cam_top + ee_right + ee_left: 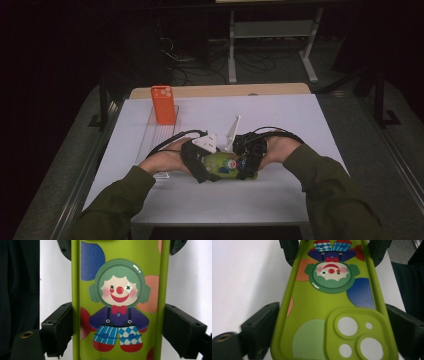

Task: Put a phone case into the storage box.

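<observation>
Both grippers clamp the same lime-green clown phone case point(226, 165), held low over the near middle of the white table point(280, 120): the left gripper point(206, 167) pinches the camera-cutout end, the right gripper point(246, 162) the end by the clown's feet. Gripping opposite ends by the long edges keeps the soft case level and taut, probably for turning or flexing it. Whether it touches the table is hard to say. An orange phone case point(163, 104) stands upright on a clear tray point(159, 134) whose outline is faint.

Bright table, dark surrounds (close-ups sl. soft)
</observation>
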A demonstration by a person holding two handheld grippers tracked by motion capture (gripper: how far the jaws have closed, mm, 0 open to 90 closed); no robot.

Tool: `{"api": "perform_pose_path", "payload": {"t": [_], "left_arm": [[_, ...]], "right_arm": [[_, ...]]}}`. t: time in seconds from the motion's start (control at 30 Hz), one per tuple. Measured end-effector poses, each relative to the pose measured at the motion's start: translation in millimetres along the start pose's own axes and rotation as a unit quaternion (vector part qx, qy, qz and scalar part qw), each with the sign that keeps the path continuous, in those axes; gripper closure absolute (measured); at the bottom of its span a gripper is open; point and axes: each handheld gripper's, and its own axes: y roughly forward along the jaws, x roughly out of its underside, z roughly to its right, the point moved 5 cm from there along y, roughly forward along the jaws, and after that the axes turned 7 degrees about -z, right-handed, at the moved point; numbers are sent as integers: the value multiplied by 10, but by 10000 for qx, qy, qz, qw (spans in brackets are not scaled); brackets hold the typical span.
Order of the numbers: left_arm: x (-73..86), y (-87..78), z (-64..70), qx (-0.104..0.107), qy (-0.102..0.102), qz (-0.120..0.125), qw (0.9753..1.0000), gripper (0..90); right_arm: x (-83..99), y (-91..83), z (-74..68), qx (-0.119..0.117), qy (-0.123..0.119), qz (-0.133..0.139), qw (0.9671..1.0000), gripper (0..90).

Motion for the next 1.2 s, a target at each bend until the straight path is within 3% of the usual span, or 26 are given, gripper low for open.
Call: {"api": "perform_pose_path", "payload": {"t": [0.43, 0.5, 0.6, 0.8, 0.87, 1.0, 1.1, 1.2], "left_arm": [[11, 11, 1, 143, 102, -78, 9998, 147], [2, 14, 23, 173, 35, -32, 9998, 153], [-9, 7, 41, 111, 53, -27, 9999, 155], [-23, -38, 27, -16, 55, 48, 10000, 157], [-19, -52, 22, -86, -66, 51, 9999, 157], [5, -56, 13, -256, -260, 49, 9993, 157], [19, -45, 16, -455, -446, -5, 9980, 156], [31, -27, 26, -559, -664, 37, 9962, 156]], "right_arm": [[1, 20, -7, -107, -38, -13, 9999, 156], [8, 23, -11, -156, -8, -28, 9999, 153], [13, 21, -19, -81, -34, -15, 10000, 151], [38, -7, -29, -30, 75, 302, 9995, 114], [81, -30, -16, 93, 188, 427, 9989, 39], [155, -60, 11, 216, 384, 647, 9969, 19], [255, -64, 38, 334, 628, 855, 9938, 14], [368, -56, 75, 493, 931, 1113, 9882, 11]]}}
